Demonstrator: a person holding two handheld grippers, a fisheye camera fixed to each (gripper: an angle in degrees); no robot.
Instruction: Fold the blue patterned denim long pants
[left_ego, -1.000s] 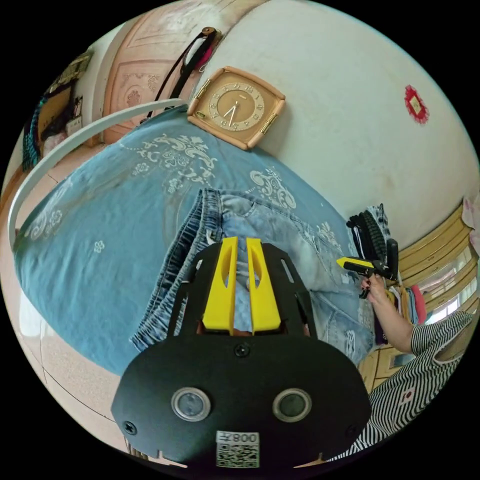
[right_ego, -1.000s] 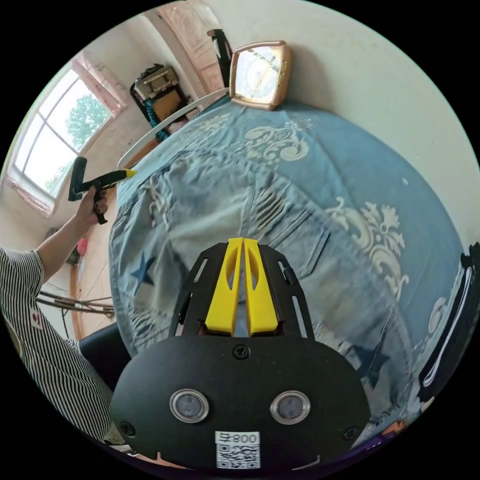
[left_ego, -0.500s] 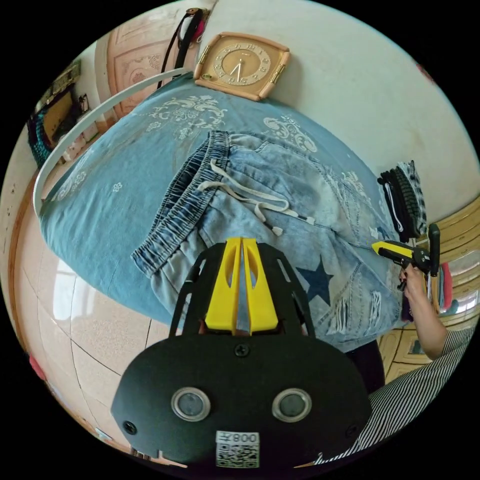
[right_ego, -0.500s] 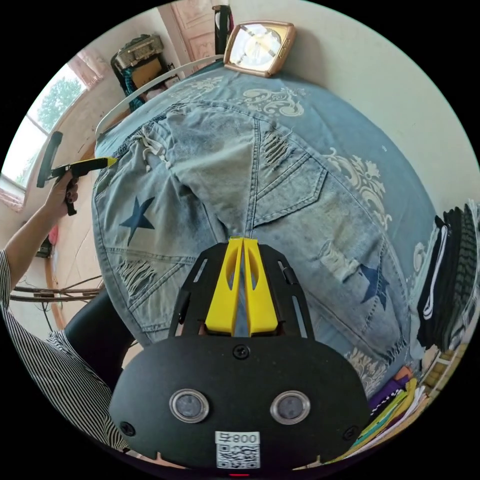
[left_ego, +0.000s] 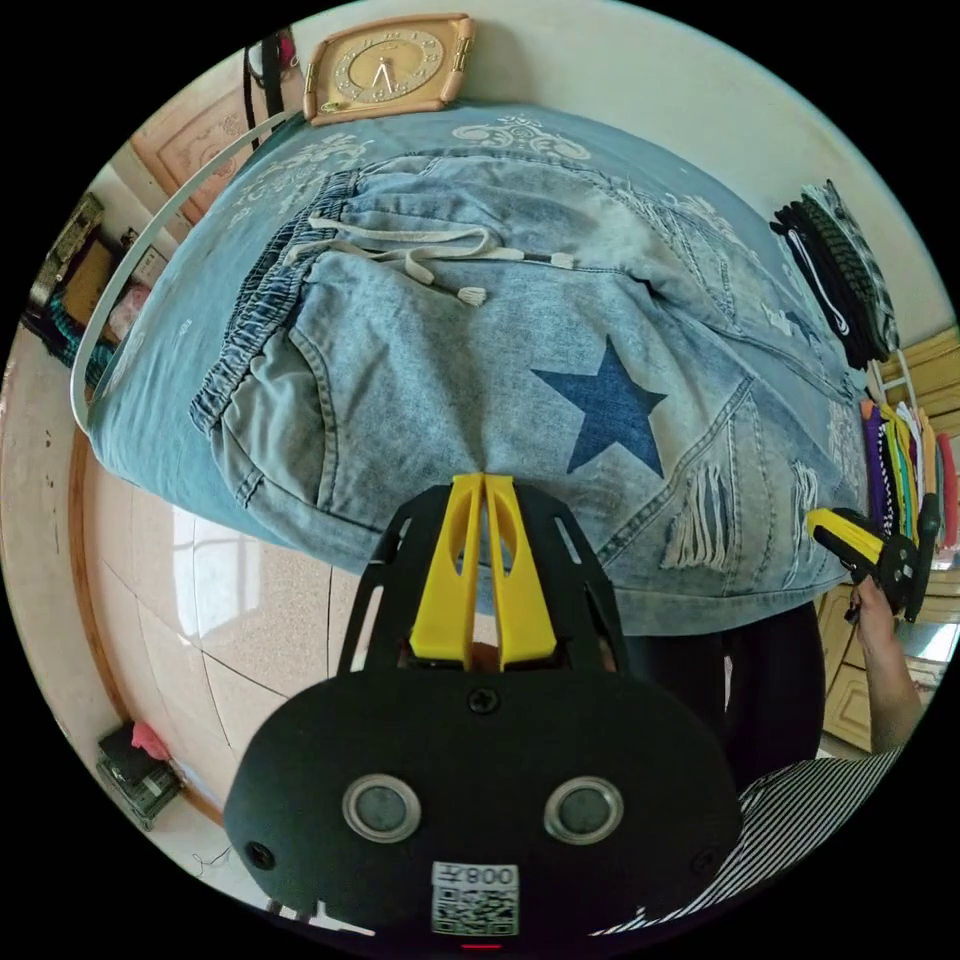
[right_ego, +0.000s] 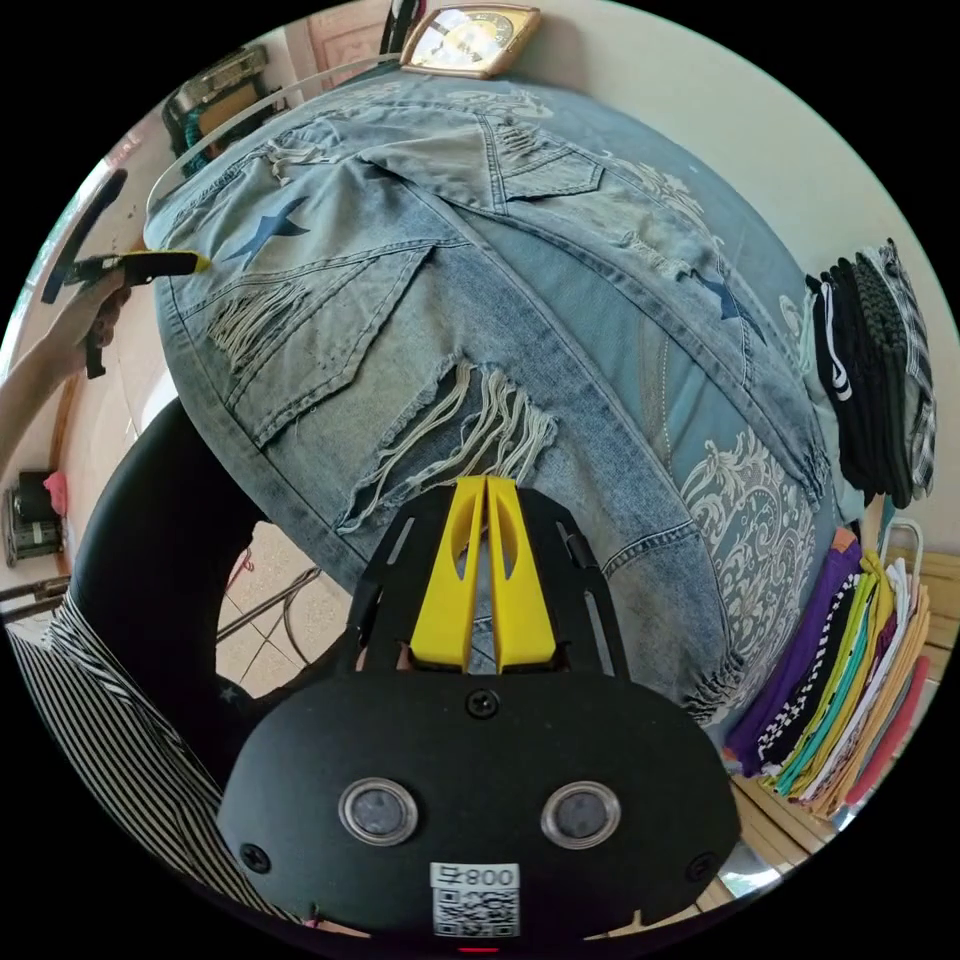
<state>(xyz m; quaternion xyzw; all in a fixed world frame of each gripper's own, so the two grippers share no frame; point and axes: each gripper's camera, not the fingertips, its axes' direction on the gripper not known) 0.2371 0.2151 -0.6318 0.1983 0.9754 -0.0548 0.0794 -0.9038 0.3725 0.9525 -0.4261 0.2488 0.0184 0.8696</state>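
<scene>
The blue denim pants (left_ego: 500, 330) lie spread on a table under a blue patterned cloth (left_ego: 160, 330). They have dark star prints, frayed rips and a white drawstring at the elastic waist. The near side of the pants hangs over the table's edge. My left gripper (left_ego: 484, 482) is shut on that near edge below the star; in the right gripper view the left gripper (right_ego: 195, 263) meets the denim's side. My right gripper (right_ego: 486, 482) is shut on the pants (right_ego: 480, 300) at a frayed rip. In the left gripper view the right gripper (left_ego: 818, 518) touches the leg's edge.
A clock (left_ego: 385, 68) leans on the wall at the table's far side. Dark folded clothes (right_ego: 870, 370) are stacked on the table's end, with colourful folded clothes (right_ego: 840, 690) on a shelf beside it. The person's striped top (right_ego: 120, 770) and dark trousers (right_ego: 150, 540) stand close against the table. Tiled floor (left_ego: 230, 600) lies below.
Both grippers have drawn back toward the person with the denim. The pants have slid nearer and spread flatter, their near side now hanging over the table edge.
</scene>
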